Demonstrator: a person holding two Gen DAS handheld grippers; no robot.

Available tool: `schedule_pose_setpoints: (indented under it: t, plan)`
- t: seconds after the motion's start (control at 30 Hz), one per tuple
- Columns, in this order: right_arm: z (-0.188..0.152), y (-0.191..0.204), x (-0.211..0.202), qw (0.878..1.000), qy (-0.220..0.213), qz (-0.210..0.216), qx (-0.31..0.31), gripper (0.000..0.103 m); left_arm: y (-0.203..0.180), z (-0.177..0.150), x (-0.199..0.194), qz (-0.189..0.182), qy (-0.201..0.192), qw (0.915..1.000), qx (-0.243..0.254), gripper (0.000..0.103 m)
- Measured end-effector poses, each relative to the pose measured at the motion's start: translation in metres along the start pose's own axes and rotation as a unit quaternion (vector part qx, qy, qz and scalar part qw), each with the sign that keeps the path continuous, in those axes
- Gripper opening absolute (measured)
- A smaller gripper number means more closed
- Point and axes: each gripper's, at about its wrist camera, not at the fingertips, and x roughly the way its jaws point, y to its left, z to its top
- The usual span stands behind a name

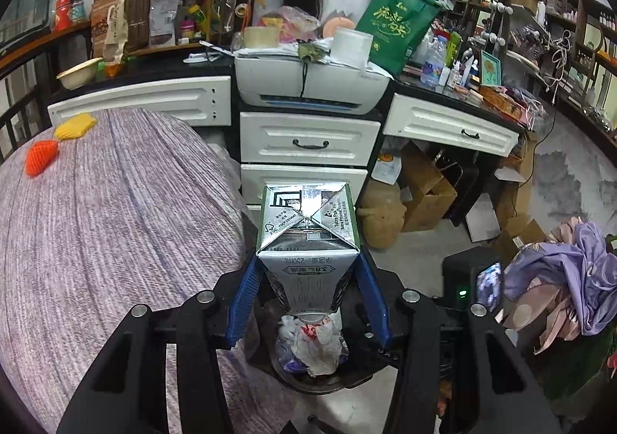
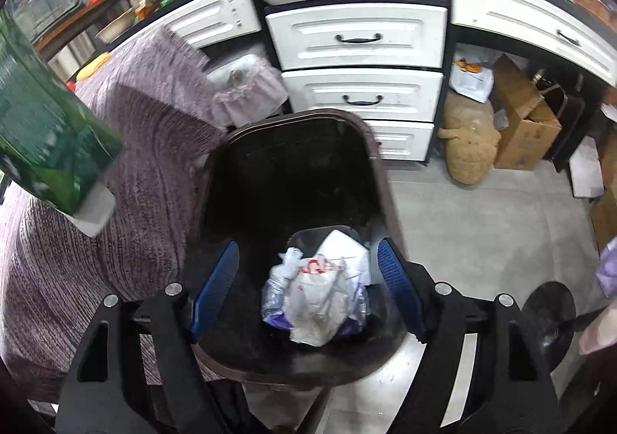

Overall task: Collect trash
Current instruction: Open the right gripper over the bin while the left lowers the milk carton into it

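Observation:
A silver and green milk carton [image 1: 308, 218] sits between the blue fingers of my left gripper [image 1: 308, 264], which is shut on its sides. It hangs over a dark trash bin [image 1: 327, 385]. In the right wrist view the same carton [image 2: 50, 133] shows blurred at the left edge. My right gripper [image 2: 308, 245] stands open and empty above the bin [image 2: 289, 171]. At the bin's bottom lie a crumpled white plastic bag [image 2: 320, 295] with red print, a white box [image 2: 347, 249] and a clear bottle [image 2: 273, 295].
A table under a purple-grey cloth [image 1: 96, 222] borders the bin on the left, with an orange [image 1: 40, 156] and a yellow net piece [image 1: 75, 125] on it. White drawers [image 2: 358, 36] and a printer [image 1: 308, 86] stand behind. Cardboard boxes [image 2: 520, 125] and a sack [image 2: 470, 141] sit right.

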Motion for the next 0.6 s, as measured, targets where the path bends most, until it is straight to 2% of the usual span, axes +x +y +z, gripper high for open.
schedule_pose_setpoints:
  t: [0.3, 0.6]
  plan:
    - [0.001, -0.053, -0.032, 0.997, -0.033, -0.046, 0.048, 0.076, -0.022, -0.017, 0.052, 0.003, 0.048, 0.9986, 0.023, 0.049]
    - [-0.003, -0.082, -0.043, 0.995, -0.043, -0.054, 0.078, 0.078, -0.037, -0.042, 0.119, 0.026, 0.121, 0.9912, 0.048, 0.049]
